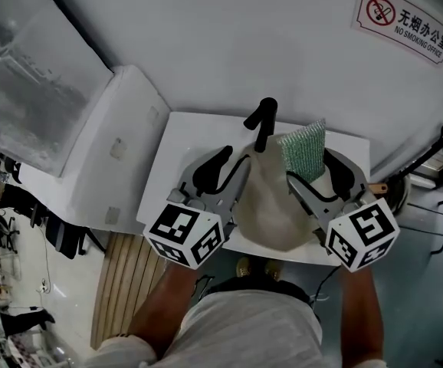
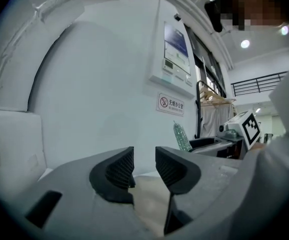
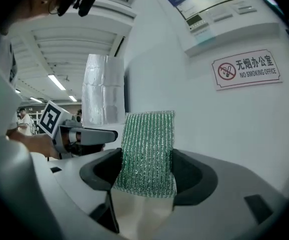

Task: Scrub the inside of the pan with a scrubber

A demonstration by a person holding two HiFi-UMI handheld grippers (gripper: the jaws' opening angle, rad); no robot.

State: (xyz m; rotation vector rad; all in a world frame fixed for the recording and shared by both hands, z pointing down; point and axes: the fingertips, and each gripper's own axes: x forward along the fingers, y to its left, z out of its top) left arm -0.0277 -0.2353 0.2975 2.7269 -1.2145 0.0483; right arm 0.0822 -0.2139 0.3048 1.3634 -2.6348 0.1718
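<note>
A person's left tongs stand part open and empty, their ribbed pads facing across a clear gap, just left of the pan; the pan lies on the white worktop below and between both tongs, its black handle pointing away beyond their tips; the right tongs are clamped on the scrubber, which stands upright out of them; for a sound scrub, the empty tongs would likely need to steady the pan by its rim or handle while the scrubber goes down flat onto the pan's floor, pressed evenly and not edge-on; the pan shows a pale cream, matte inside, with no grime that can be made out; the scrubber is a green, glinting, ribbed mesh pad.
</note>
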